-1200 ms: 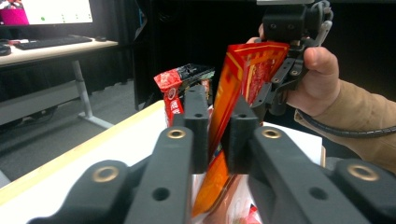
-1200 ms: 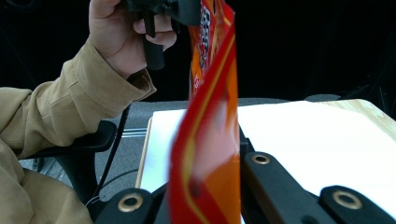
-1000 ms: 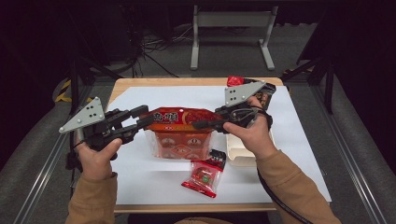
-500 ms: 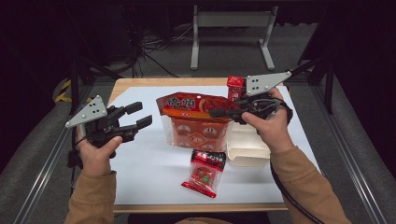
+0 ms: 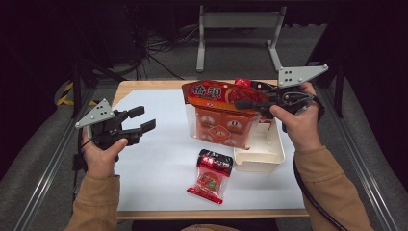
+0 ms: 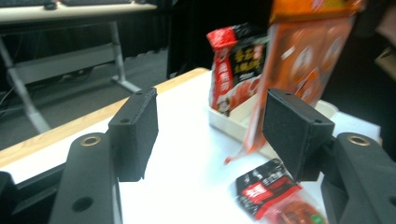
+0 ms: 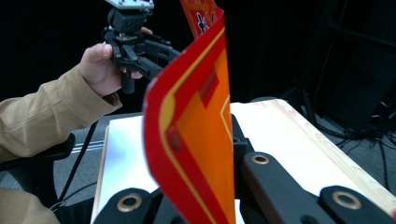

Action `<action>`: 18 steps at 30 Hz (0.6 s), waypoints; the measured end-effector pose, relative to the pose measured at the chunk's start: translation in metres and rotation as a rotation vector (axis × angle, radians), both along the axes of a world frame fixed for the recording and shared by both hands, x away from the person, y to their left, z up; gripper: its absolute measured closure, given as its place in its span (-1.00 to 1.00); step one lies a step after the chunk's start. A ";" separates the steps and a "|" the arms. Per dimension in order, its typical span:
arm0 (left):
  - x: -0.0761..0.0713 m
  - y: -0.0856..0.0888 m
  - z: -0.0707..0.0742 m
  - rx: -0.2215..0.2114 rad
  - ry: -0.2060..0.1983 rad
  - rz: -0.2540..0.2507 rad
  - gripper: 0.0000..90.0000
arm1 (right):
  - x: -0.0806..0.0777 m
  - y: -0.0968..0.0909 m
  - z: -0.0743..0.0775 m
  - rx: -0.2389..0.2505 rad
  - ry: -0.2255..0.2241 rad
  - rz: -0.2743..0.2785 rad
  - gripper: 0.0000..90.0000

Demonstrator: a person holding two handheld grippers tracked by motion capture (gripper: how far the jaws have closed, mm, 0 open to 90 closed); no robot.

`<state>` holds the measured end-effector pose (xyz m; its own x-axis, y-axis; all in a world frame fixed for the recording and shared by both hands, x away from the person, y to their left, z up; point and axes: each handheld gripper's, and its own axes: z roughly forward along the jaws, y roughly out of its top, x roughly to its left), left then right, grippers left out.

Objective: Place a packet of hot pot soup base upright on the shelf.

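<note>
since a second ago the left gripper (image 5: 137, 120) has let go, its jaws just opening and empty, while the right gripper (image 5: 245, 103), clamped on the large orange-red plastic bag (image 5: 219, 115), should lower it squarely into the white rectangular tray (image 5: 269, 156) beneath.

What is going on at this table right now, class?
A person works with a gripper in each hand. The right gripper is shut on the top edge of a large orange-red bag, holding it up over a white tray. The left gripper has just been opening, nothing between its jaws, off to the left. A small red packet lies on the white sheet in front.
</note>
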<state>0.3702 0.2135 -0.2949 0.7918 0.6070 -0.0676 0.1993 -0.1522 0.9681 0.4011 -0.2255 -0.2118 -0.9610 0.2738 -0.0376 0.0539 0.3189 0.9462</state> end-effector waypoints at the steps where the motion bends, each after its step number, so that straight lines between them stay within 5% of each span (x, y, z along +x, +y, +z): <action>1: 0.003 0.002 -0.003 -0.003 0.011 0.002 -0.18 | 0.000 -0.002 0.000 0.000 -0.001 -0.006 1.00; 18: 0.012 0.017 -0.016 -0.002 0.046 0.042 -0.20 | -0.002 -0.042 0.007 0.008 -0.011 -0.117 1.00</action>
